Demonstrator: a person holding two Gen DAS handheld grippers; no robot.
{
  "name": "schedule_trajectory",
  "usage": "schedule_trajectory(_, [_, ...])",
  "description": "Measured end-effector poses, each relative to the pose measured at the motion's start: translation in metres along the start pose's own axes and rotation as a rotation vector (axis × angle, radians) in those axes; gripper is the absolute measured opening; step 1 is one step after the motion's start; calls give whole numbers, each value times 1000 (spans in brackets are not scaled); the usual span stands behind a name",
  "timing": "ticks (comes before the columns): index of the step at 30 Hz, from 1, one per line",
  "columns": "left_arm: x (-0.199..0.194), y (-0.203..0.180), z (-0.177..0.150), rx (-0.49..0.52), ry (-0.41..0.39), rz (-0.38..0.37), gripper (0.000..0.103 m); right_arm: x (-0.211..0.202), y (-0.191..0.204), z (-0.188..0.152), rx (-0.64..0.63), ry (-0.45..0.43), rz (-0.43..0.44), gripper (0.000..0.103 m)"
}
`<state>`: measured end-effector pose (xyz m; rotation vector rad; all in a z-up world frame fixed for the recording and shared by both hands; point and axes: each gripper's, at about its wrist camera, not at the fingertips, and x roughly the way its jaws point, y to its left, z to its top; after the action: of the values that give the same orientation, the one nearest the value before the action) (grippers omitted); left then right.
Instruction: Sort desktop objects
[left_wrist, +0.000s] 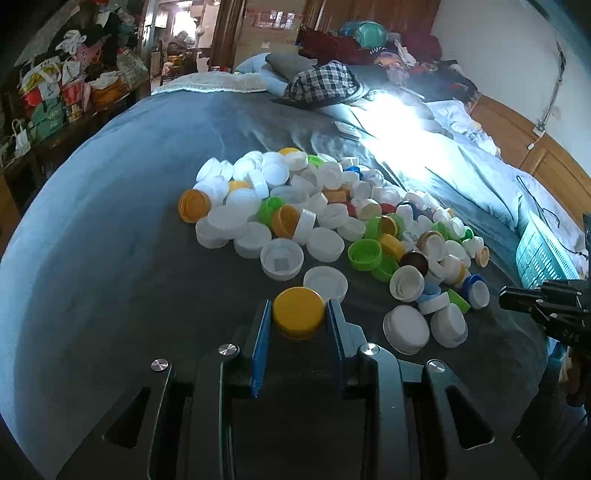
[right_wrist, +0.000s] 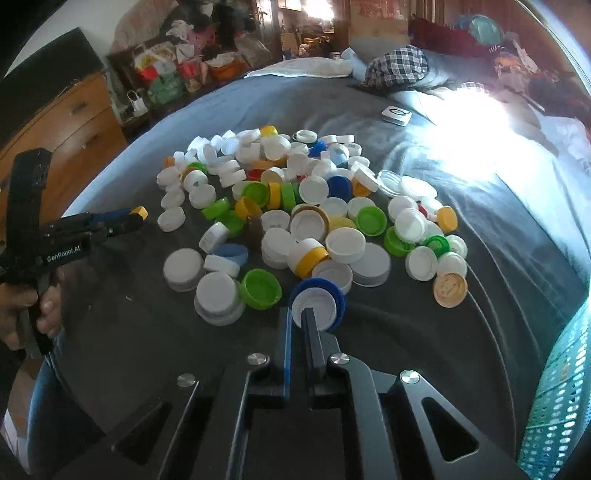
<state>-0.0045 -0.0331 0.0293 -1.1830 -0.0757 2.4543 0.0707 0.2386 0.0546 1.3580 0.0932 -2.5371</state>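
A heap of bottle caps, mostly white with green, yellow and blue ones, lies on a dark grey bedspread; the heap also shows in the right wrist view. My left gripper is shut on a yellow cap at the near edge of the heap; it also shows at the left of the right wrist view. My right gripper is shut on the rim of a blue cap with a white lining. It shows at the right edge of the left wrist view.
A turquoise perforated basket stands at the right, also in the left wrist view. A small white device lies beyond the heap. Pillows and clothes are piled at the far end. A wooden dresser stands left.
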Motion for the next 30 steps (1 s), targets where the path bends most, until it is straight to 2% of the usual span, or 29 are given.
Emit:
schedule_trajectory(3, [1,1,-4,-24,6,-1,25,6,-2,-3,1,22,42,14])
schedule_trajectory(4, [1,2,-5,-29,8,1,25,6,-1,-3,-11,12,38,24])
schedule_trajectory(5, [1,2,-5,-34,8,2,25,7,-1,-2,-9,5,43,28])
schedule_trajectory(9, [-2,4,-4,-47,0,3,25,6,-10,7,47,-43,21,28])
schedule_trajectory(12, [2,4,-5,-52,10,-4,25,16,-17,11,52,-17,11,28])
schedule_trajectory(13, [3,4,-5,-54,13,-6,25,17,-24,12,84,-8,34,29])
schedule_trajectory(15, [5,5,-7,-63,21,-19,25,20,-32,10,140,0,81,40])
schedule_trajectory(16, [7,5,-7,-65,24,-21,25,25,-33,9,154,24,110,52])
schedule_trajectory(17, [8,5,-7,-66,27,-20,25,31,-32,8,159,54,136,56])
schedule_trajectory(18, [9,5,-7,-68,29,-19,25,33,-30,7,157,60,145,55])
schedule_trajectory(19, [9,5,-6,-72,26,-23,25,29,-26,8,155,47,191,52])
schedule_trajectory(20, [8,5,-5,-72,21,-25,25,17,-20,11,144,7,265,43])
schedule_trajectory(21, [7,4,-4,-68,16,-27,25,1,-9,16,102,-38,312,42])
schedule_trajectory(23, [6,2,-3,-59,10,-32,25,-19,7,22,16,-77,346,42])
schedule_trajectory(28, [5,3,-5,-76,6,-36,25,-11,4,17,-6,-36,226,42])
schedule_trajectory(30, [4,4,-8,-79,9,-34,25,-5,2,11,-2,-7,210,42])
